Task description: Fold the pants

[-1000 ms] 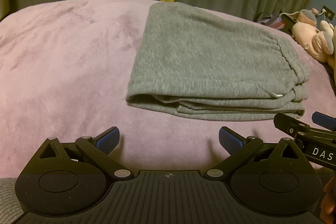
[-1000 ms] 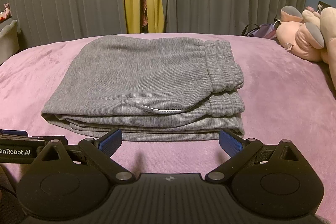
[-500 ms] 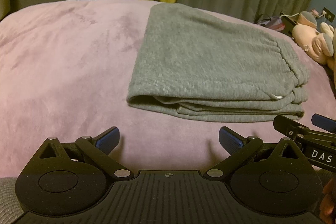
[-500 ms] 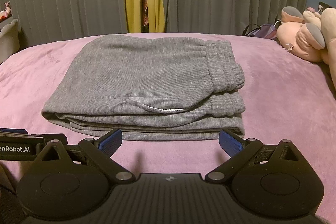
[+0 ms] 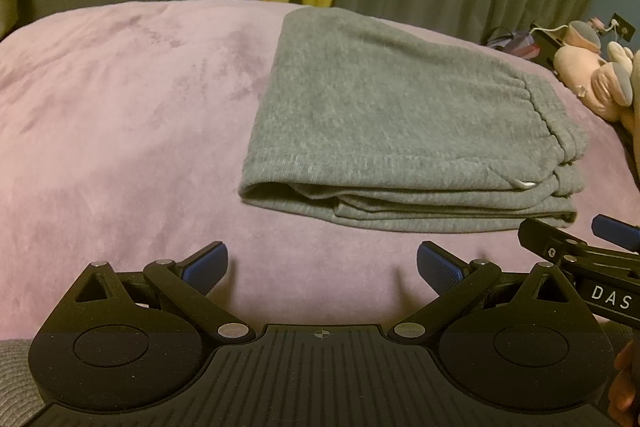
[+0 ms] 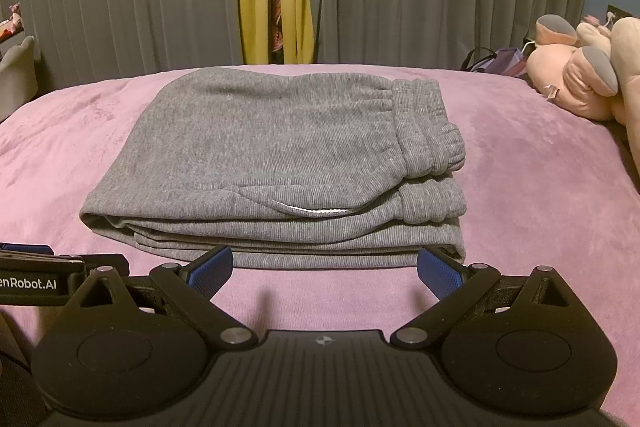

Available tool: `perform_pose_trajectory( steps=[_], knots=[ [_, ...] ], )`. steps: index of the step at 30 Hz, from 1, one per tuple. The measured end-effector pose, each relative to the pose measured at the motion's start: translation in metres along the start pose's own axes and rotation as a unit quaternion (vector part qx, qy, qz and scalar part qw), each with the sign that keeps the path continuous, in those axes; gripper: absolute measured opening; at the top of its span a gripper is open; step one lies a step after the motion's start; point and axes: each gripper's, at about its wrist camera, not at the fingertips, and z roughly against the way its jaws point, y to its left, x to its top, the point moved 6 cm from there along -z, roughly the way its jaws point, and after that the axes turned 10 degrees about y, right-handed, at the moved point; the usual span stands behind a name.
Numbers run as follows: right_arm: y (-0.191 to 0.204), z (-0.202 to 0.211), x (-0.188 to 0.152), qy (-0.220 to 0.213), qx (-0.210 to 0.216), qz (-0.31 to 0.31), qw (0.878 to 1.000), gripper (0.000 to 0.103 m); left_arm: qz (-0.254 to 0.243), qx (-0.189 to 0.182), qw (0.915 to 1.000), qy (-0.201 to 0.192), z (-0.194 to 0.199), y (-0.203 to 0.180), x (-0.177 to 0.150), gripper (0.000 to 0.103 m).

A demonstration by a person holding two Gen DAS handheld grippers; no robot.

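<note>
Across the frame's middle, on the pink bed (image 6: 520, 187), we find the grey pants (image 6: 272, 163) folded into a compact stack. Left tool (image 5: 322, 267) and right tool (image 6: 325, 269) gape empty; folding appears complete.

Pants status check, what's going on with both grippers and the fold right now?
Left gripper open, empty. Right gripper open, empty, just short of the stack. Gray sweatpants folded in a flat stack on the pink blanket. Nothing in the way.

Folded pants (image 6: 276, 163) lie on the bed (image 6: 532, 195), plush toy (image 6: 580, 83) right.
</note>
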Motion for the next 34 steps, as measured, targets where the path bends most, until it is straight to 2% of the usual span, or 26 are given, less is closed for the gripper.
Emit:
perform_pose_trajectory(
  steps=[25, 34],
  knots=[
    [0.0028, -0.0016, -0.0011, 0.002, -0.002, 0.010, 1.000, 0.099, -0.013, 0.004, 0.9999, 0.005, -0.0034, -0.0031, -0.0024, 0.103],
    [0.0027, -0.0016, -0.0012, 0.002, -0.003, 0.011, 1.000, 0.099, -0.031, 0.008, 0.9995, 0.000, -0.0023, -0.0076, -0.0028, 0.103]
  ],
)
